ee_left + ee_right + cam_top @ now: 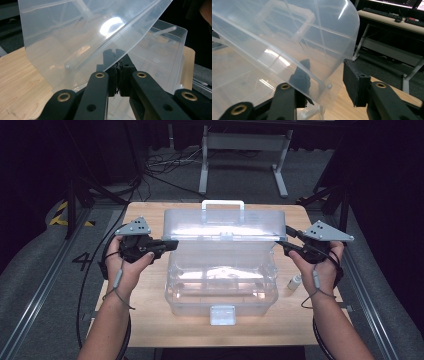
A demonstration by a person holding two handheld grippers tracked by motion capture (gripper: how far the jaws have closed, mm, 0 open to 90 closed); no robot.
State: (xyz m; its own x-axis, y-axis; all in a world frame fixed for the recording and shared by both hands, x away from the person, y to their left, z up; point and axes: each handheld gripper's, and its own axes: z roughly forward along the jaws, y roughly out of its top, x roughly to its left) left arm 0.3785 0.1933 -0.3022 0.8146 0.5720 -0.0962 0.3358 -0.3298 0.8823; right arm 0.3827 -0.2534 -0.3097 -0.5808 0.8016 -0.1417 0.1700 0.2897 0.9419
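Two claws flank the raised lid: left clamps it, right gapes.

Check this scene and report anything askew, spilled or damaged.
Nothing is spilled or broken. The clear plastic box has its lid raised; the left gripper pinches one lid edge, the right gripper's jaws straddle the other. A small bottle stands beside it.

Bright overhead light on wooden table; dark, dim surroundings. White glare patches on clear plastic box lid. Slightly soft high view; near black jaws out of focus.
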